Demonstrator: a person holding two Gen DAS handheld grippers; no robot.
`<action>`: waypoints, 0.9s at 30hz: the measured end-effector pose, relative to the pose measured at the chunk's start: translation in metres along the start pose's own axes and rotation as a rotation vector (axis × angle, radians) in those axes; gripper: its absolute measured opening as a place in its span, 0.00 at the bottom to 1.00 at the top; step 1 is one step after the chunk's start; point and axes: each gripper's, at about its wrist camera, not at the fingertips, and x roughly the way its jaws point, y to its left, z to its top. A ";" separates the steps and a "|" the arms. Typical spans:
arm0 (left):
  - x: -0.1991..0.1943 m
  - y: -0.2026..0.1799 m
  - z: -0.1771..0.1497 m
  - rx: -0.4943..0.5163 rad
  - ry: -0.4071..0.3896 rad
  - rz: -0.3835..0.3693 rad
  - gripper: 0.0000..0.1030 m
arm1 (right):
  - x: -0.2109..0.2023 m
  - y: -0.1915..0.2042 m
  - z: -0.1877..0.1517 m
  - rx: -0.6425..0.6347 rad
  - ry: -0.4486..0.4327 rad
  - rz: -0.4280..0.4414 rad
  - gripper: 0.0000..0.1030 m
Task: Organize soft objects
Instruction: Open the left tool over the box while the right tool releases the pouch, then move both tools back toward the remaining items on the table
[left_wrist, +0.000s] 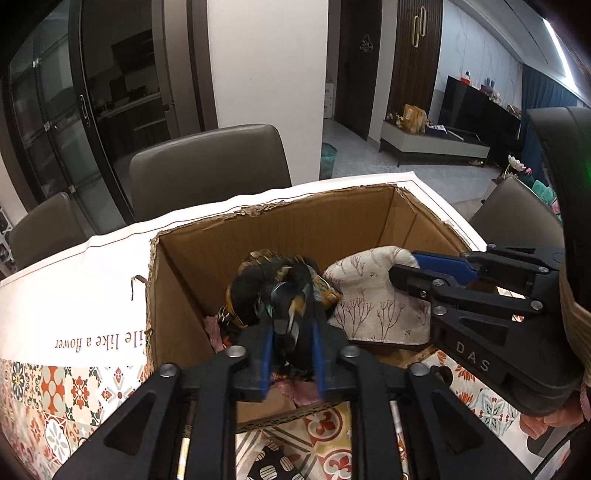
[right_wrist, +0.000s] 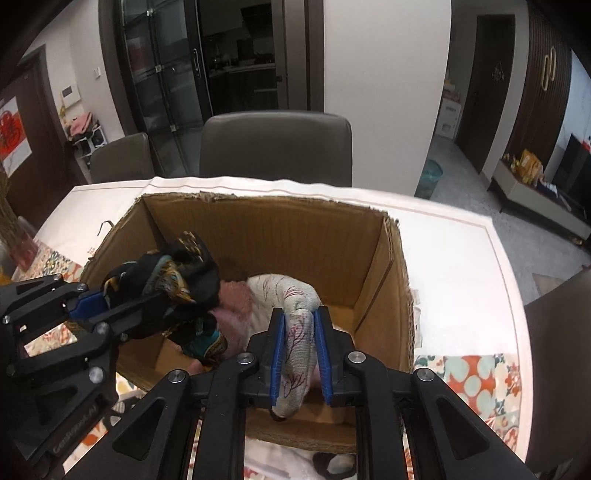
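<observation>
- One cardboard box (left_wrist: 192, 266) fills the middle of both views, open at the top, with a ragged torn rim along its far edge. It stands on the bench (left_wrist: 74, 295).
- Two hand-held grippers reach over the box. The left hand-held gripper (left_wrist: 293, 354) sits at the bottom centre of the left wrist view, and its two blue-lined fingers pinch one dark patterned scarf (left_wrist: 280, 295), a bunched cloth in black, teal and gold held above the box's left half.
- The right hand-held gripper (right_wrist: 299, 354) sits at the bottom centre of the right wrist view. Its two blue pads pinch one cream cloth (right_wrist: 295, 332) printed with reddish twig shapes; the cloth arches up from the box and hangs down between the pads.
- In the left wrist view the cream cloth lies in the right half of the box, just beside the scarf.
- One pink fuzzy item (right_wrist: 236, 299) lies inside the box, between the scarf and the cream cloth; whether it touches them I cannot tell.
- The bench carries one covering, white at the far side with a line of printed lettering and colourful tile patterns nearer the cameras.
- Three grey chairs show in the left wrist view: one (left_wrist: 210, 166) behind the box, one at the left edge, one at the right edge.
</observation>
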 end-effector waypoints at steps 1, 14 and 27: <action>0.000 0.000 0.000 0.002 0.000 0.001 0.34 | 0.000 -0.001 0.000 0.004 0.002 -0.001 0.20; -0.042 -0.003 0.000 0.005 -0.094 0.084 0.58 | -0.049 -0.006 0.003 0.036 -0.114 -0.046 0.57; -0.096 -0.005 -0.017 -0.007 -0.184 0.163 0.61 | -0.102 0.001 -0.009 0.082 -0.206 -0.065 0.67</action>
